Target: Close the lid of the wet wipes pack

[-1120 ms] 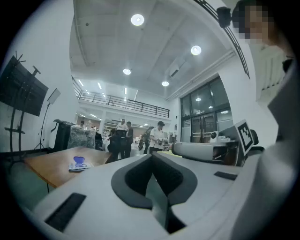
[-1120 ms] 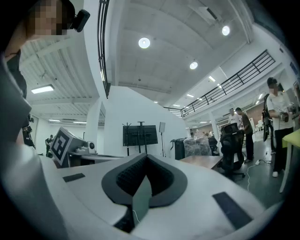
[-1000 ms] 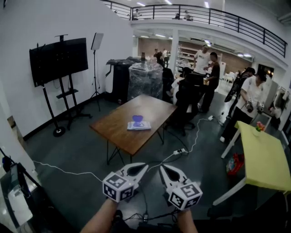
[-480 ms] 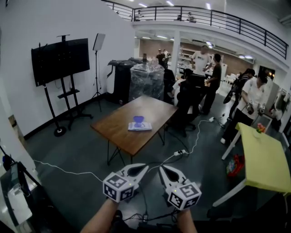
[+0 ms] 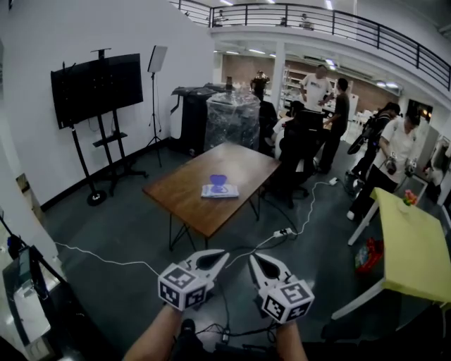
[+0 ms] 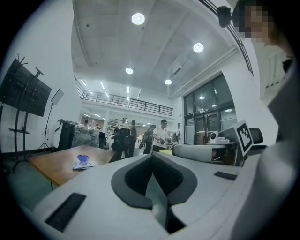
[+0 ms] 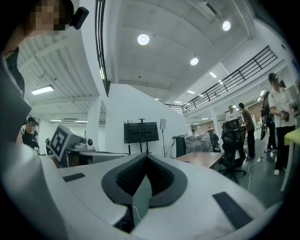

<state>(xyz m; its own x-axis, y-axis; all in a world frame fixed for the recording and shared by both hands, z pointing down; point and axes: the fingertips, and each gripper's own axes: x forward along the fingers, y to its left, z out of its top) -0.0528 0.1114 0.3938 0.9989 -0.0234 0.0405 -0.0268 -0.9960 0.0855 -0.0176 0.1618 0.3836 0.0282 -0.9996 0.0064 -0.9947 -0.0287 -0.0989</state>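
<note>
Well apart from both claws, the wet wipes pack (image 5: 219, 190) lies on the wooden worktop (image 5: 184, 200), purple lid (image 5: 218, 180) raised. Left claw (image 5: 223, 255) and right claw (image 5: 253, 258) are closed, empty. Approaching, the person might trip on floor cables (image 5: 106, 258)

Grey floor (image 5: 120, 236), white walls (image 5: 49, 35), wooden table (image 5: 187, 201), railed balcony (image 5: 331, 21) above.

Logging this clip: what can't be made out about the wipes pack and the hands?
- White wet wipes pack with purple lid on the brown wooden table: head view, too small to read the lid's angle.
- Same pack, left gripper view: tiny, blurred.
- Person's forearms: head view, cut off by the bottom edge.
</note>
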